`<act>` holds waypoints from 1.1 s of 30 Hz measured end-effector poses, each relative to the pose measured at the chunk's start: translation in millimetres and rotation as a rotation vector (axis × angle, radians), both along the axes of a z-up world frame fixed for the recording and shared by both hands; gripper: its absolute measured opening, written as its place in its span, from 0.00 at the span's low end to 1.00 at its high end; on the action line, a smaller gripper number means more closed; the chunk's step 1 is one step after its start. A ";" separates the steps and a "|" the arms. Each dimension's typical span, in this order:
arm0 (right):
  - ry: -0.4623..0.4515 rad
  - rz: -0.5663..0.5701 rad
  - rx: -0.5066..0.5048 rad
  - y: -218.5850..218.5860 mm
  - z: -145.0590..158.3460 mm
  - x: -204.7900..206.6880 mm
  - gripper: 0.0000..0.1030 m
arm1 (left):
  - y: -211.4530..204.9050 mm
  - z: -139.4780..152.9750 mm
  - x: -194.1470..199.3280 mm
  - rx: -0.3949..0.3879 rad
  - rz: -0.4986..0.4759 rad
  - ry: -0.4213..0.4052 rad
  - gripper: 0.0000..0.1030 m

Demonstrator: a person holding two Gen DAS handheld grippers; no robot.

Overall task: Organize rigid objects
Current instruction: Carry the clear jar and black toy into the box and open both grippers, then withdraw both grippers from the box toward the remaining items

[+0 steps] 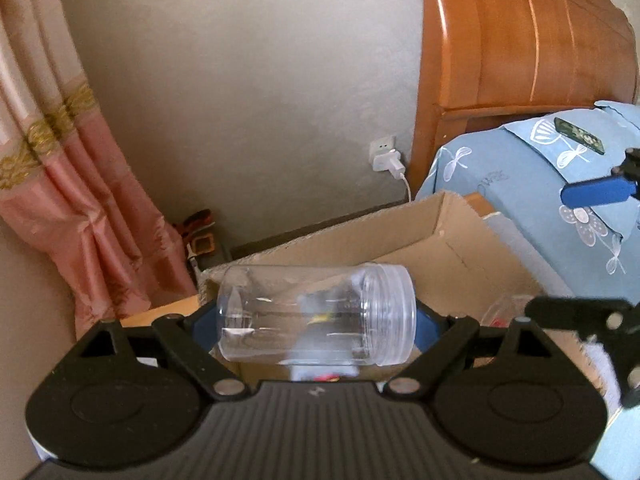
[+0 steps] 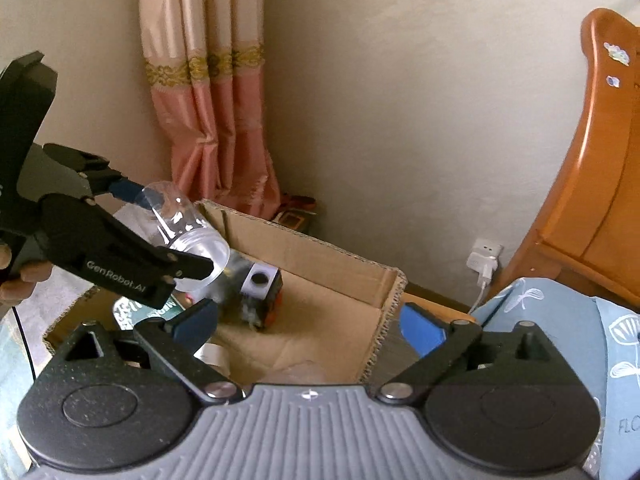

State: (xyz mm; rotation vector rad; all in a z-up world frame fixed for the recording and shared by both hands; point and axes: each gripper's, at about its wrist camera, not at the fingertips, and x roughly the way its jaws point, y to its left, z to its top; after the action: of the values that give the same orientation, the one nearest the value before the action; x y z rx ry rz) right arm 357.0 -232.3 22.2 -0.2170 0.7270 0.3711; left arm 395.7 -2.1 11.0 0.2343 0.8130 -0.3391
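- My left hand-held gripper (image 1: 316,320) grasps a clear plastic jar (image 1: 316,314) sideways above an open cardboard box (image 2: 320,264).
- My right hand-held gripper (image 2: 310,326) hangs released, holding nothing.
- Beige wall (image 1: 248,80), pink curtain (image 2: 216,120), blue-covered bed (image 1: 520,184).

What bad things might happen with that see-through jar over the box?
The left gripper holds the clear jar sideways by its ends, above the cardboard box. Smooth plastic might slip out and drop early.

If let go from up there, the jar could land on the toy block already inside the box and bounce or knock it.

The open right gripper hovers close by, so the two grippers might bump.
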 end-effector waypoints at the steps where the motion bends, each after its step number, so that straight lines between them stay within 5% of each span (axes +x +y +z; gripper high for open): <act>1: -0.001 -0.009 -0.009 -1.5 -0.6 -0.1 0.97 | -4.0 0.7 1.0 -0.002 -0.008 -0.003 0.87; 17: 0.026 -0.027 -0.026 -23.9 -8.4 -27.4 1.00 | -79.5 4.4 11.3 0.012 -0.106 -0.043 0.91; 33: 0.027 -0.009 0.038 -17.5 -3.9 -92.6 1.00 | -47.4 43.0 -54.1 0.026 -0.076 -0.039 0.92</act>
State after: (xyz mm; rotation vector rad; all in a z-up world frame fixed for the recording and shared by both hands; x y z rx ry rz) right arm 264.4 -249.8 18.3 -0.1729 0.7463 0.3800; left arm 341.6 -49.5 53.9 0.2958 0.7717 -0.3944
